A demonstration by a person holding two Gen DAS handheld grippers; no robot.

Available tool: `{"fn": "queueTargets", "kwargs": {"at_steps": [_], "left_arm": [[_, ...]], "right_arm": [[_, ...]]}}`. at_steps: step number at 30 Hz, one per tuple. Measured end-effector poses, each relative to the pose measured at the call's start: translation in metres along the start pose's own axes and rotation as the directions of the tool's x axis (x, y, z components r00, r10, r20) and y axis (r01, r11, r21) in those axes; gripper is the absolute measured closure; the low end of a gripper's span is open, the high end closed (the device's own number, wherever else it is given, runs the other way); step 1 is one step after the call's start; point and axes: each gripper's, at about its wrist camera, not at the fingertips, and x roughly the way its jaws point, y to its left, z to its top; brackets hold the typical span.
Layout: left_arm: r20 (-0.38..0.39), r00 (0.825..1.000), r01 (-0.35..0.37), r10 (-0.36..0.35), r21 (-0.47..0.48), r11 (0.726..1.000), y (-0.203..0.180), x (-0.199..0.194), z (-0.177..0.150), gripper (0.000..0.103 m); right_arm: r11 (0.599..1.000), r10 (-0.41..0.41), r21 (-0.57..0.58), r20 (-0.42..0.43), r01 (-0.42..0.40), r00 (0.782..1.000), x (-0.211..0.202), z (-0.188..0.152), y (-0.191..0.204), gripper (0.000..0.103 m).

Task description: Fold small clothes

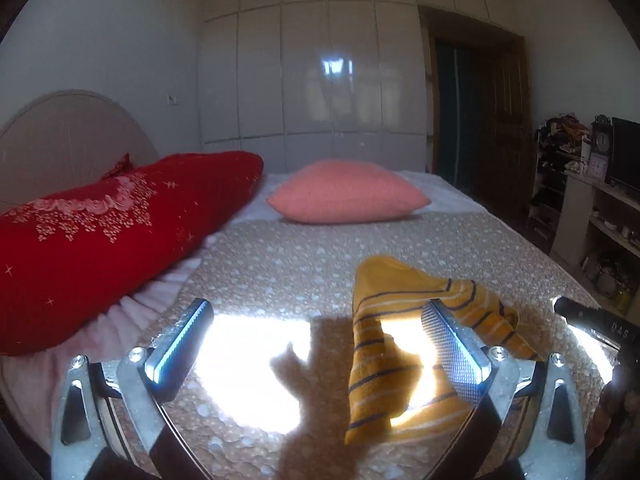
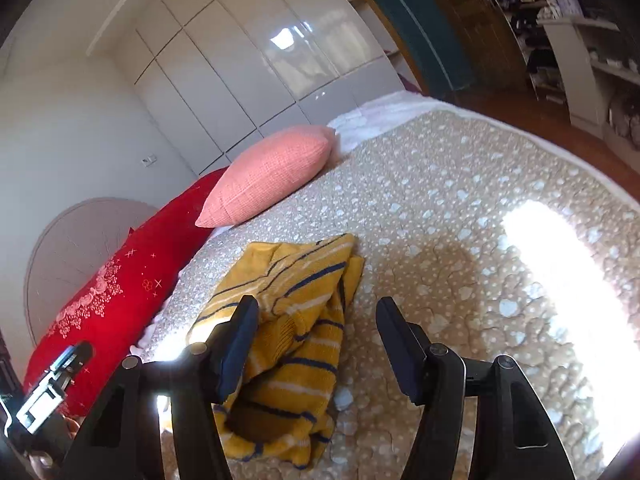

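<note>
A small yellow garment with dark and white stripes lies crumpled on the beige patterned bed cover. My left gripper is open and empty above the cover; its right finger hangs over the garment. In the right wrist view the garment lies bunched between and under my fingers. My right gripper is open and empty; its left finger is over the garment and its right finger over bare cover. The right gripper's tip shows at the left view's right edge.
A red embroidered bolster and a pink pillow lie at the head of the bed. A white wardrobe stands behind. Shelves with clutter stand to the right. A bright sun patch lies on the cover.
</note>
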Motion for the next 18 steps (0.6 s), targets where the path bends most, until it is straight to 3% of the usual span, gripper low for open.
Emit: {"fn": "queueTargets", "kwargs": {"at_steps": [2,7,10,13,18], "left_arm": [[0.050,0.999,-0.016,0.017,-0.019,1.000,0.008,-0.020,0.005,0.000],[0.007,1.000,-0.027,0.028,-0.022,0.999,0.012,-0.044,0.007,0.000],[0.045,0.996,-0.073,0.074,-0.028,0.997,0.011,-0.064,0.004,0.000],[0.010,1.000,-0.029,0.029,-0.021,0.999,0.009,-0.069,0.002,0.000],[-0.065,0.998,-0.020,0.021,0.018,1.000,-0.003,-0.067,-0.011,0.000]], "right_arm": [[1.000,-0.023,0.002,0.018,0.023,1.000,-0.020,-0.017,0.008,0.025],[0.990,-0.105,-0.098,-0.027,0.101,0.994,-0.041,-0.079,0.025,0.024],[0.964,-0.185,-0.196,-0.016,0.178,0.983,-0.044,-0.105,0.036,0.024],[0.950,-0.214,-0.233,-0.010,0.206,0.977,-0.034,-0.110,0.036,0.024],[0.946,-0.244,-0.222,-0.014,0.234,0.970,-0.023,-0.108,0.030,0.022]]}}
